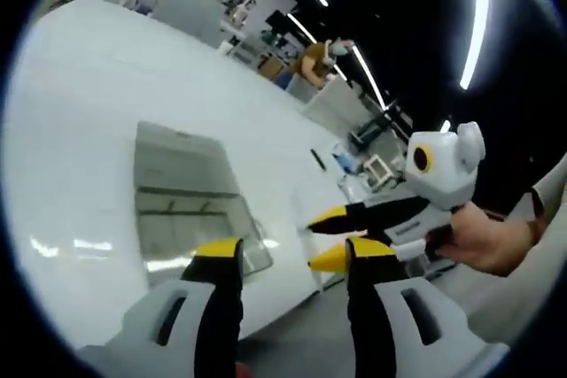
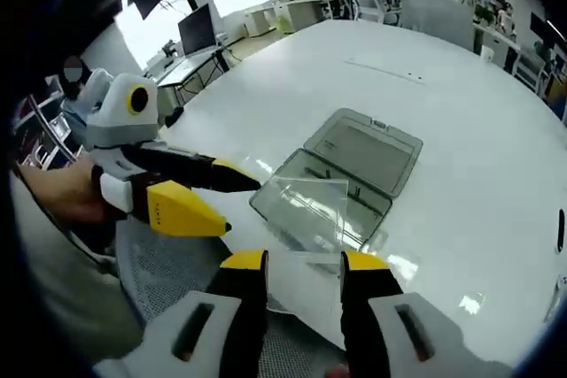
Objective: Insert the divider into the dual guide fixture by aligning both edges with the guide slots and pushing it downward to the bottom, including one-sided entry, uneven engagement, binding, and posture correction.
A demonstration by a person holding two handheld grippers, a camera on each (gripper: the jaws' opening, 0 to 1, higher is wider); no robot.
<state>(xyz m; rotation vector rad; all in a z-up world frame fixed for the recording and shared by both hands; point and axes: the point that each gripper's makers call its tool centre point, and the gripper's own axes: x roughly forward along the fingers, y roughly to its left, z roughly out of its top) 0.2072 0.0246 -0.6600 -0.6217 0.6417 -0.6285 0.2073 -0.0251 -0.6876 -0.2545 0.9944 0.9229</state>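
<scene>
A clear guide fixture (image 2: 372,143) lies on the white table with its lid folded open; in the left gripper view the fixture (image 1: 177,210) sits just ahead of my jaws. My right gripper (image 2: 303,263) is shut on a clear divider sheet (image 2: 306,214), gripping it by its two side edges. The sheet reaches forward over the fixture's near compartment. My left gripper (image 1: 292,252) is open with nothing between its jaws. It hovers to the left of the divider as the left gripper (image 2: 241,208) in the right gripper view. The right gripper (image 1: 330,236) comes in from the right, pointing at the fixture.
The fixture rests near the front edge of the white table (image 2: 461,219). A grey mesh chair seat (image 2: 168,272) is below that edge. A hand (image 1: 487,241) holds the right gripper. A small dark pen-like object (image 1: 317,158) lies on the table. A person (image 1: 317,57) stands far behind.
</scene>
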